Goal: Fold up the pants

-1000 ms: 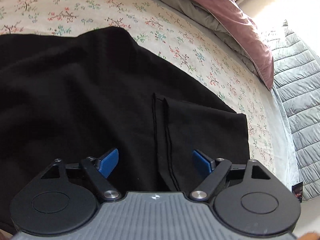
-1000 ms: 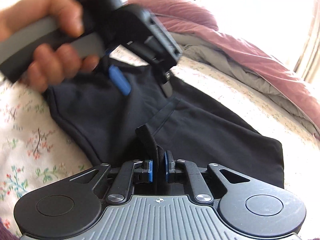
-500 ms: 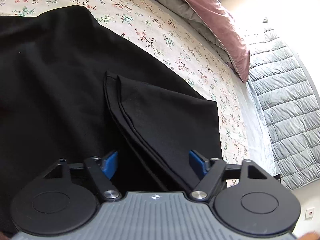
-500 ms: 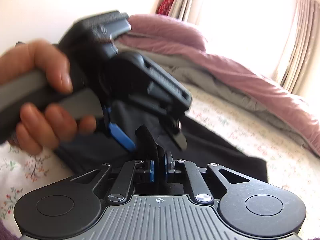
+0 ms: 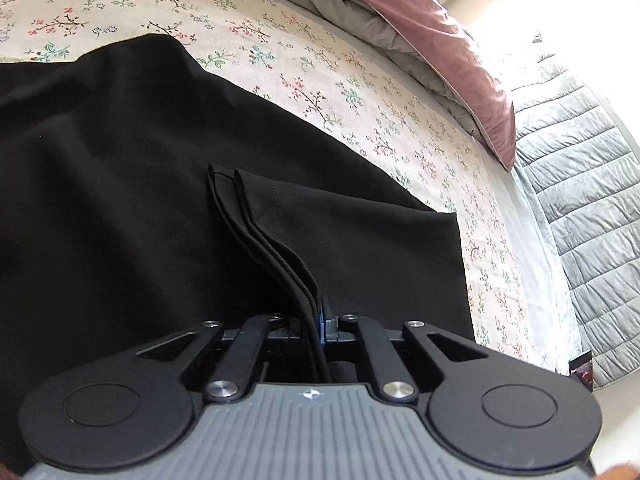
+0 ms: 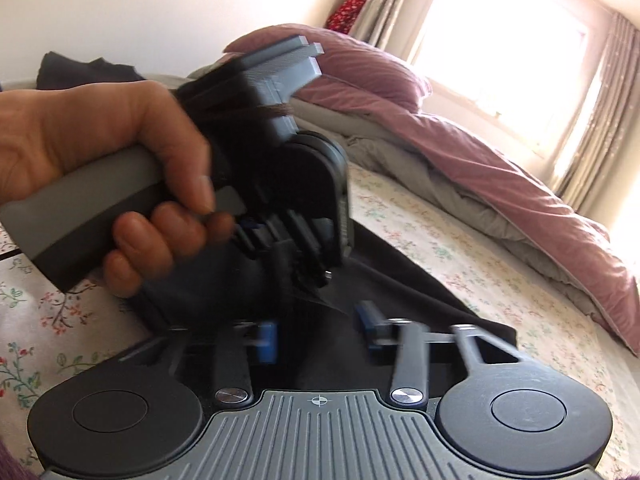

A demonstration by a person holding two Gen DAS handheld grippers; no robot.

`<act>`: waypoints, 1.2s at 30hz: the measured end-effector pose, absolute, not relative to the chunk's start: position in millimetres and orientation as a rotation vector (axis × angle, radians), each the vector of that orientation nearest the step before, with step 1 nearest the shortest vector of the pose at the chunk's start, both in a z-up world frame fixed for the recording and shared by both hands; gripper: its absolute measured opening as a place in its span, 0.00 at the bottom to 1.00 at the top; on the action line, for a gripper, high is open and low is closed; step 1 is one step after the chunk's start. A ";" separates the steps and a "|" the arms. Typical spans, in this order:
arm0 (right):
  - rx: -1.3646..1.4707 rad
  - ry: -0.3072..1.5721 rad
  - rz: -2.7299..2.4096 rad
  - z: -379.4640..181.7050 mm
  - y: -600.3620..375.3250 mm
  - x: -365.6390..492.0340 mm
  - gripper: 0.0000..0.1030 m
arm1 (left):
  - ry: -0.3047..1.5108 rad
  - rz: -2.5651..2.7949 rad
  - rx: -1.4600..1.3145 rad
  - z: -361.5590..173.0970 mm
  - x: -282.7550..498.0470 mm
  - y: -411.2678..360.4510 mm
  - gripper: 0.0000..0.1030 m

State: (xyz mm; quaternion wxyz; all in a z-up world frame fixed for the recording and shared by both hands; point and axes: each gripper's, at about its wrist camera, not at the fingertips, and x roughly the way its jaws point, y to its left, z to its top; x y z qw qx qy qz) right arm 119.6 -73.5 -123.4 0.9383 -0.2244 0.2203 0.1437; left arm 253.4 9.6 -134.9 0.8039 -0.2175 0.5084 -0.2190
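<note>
Floral bedsheet (image 5: 320, 80) carries black pants (image 5: 120, 200), hems pinched by left gripper (image 5: 314, 320); right gripper (image 6: 320, 336) spread wide.

The black pants (image 5: 120, 184) lie spread over the floral bed sheet (image 5: 320, 72), their cloth softly creased. A folded part (image 5: 360, 248) lies doubled on top at the side nearer the pink duvet (image 5: 440, 32). Its stacked, stitched edges (image 5: 272, 248) rise from the cloth below and run into the left gripper (image 5: 314, 320), pinched there.
</note>
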 end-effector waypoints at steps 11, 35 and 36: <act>-0.439 0.462 0.295 -122.3 -65.7 113.5 0.01 | 1.012 -0.451 -0.513 -112.8 249.0 29.7 0.01; -0.290 0.417 0.448 -111.8 70.2 101.3 0.01 | 0.798 -0.327 -0.317 -80.6 236.6 179.8 0.01; -0.275 0.420 0.461 -113.0 80.5 102.5 0.01 | 0.783 -0.322 -0.315 -78.4 237.2 190.9 0.01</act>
